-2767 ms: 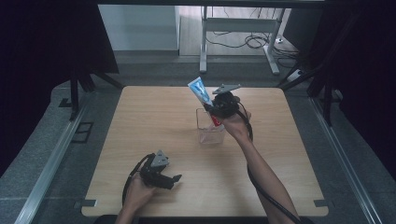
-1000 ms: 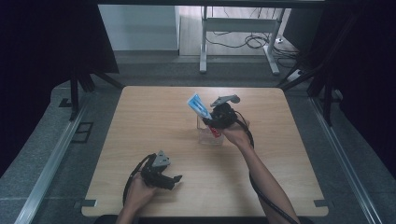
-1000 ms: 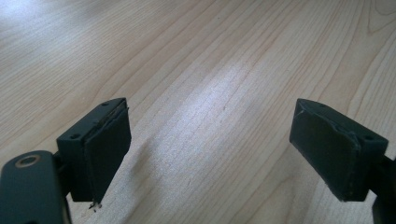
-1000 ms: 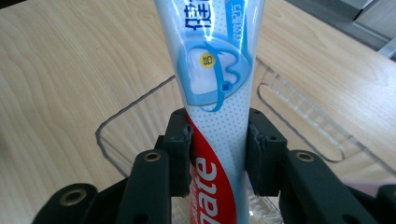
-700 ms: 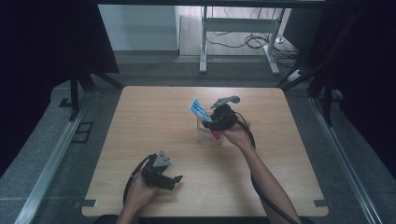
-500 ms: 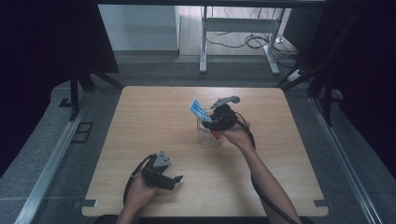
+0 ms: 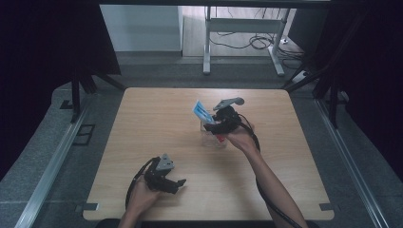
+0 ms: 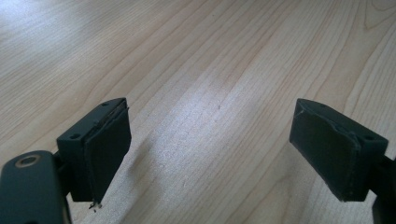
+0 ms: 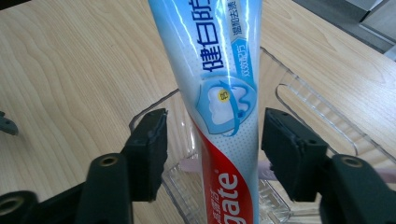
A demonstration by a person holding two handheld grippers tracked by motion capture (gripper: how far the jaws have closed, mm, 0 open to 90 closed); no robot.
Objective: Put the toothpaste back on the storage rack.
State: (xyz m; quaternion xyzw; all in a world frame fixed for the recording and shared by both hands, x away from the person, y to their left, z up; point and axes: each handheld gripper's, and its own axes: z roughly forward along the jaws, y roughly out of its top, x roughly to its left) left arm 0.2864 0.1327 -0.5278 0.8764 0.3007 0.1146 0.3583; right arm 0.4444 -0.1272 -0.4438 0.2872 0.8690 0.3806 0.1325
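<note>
A blue, white and red toothpaste tube (image 7: 203,112) (image 9: 224,93) stands tilted in a clear plastic container (image 7: 211,138) (image 9: 289,93) at the middle of the wooden table (image 7: 157,118). My right gripper (image 7: 215,126) (image 9: 212,140) is open, one jaw on each side of the tube. There is a gap on the left side, and the right jaw is very close to the tube. My left gripper (image 7: 178,183) (image 8: 210,149) rests low over bare wood near the table's front edge, open with nothing between its jaws.
Something pale pink (image 9: 187,164) lies at the bottom of the container. A metal desk frame (image 7: 237,28) with cables stands on the floor beyond the far edge. Dark curtains hang at both sides.
My right gripper came down and toward the front with the tube, setting its lower end in the container. Its jaws now stand apart. The left gripper has not moved.
</note>
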